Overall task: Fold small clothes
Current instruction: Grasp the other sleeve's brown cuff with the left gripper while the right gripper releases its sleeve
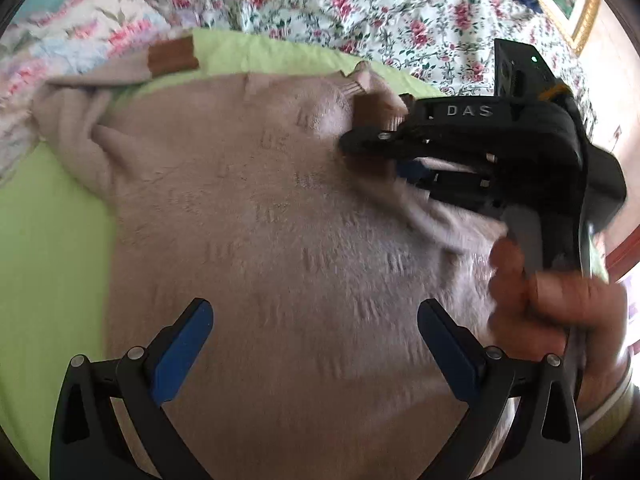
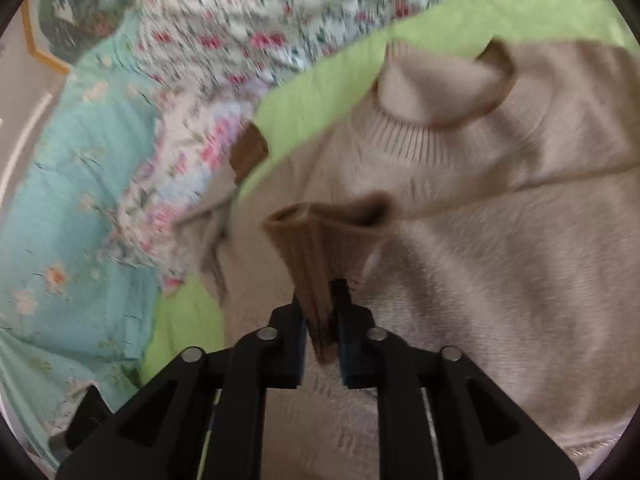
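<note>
Over the beige sweater point(image 1: 280, 220), left jaws wide apart, right jaws around its brown cuff point(image 2: 320, 248).

Sweater point(image 1: 280, 220): lies flat on a sheet point(image 1: 48, 240), itself on a quilt point(image 1: 360, 8) beyond. One sleeve cuff point(image 1: 173, 56) rests on the sheet's far left edge. Other cuff point(image 2: 320, 240) lies over the sweater's body, between the right gripper point(image 2: 322, 320) fingers. Left gripper point(image 1: 316, 344) above the sweater's near part.
</note>
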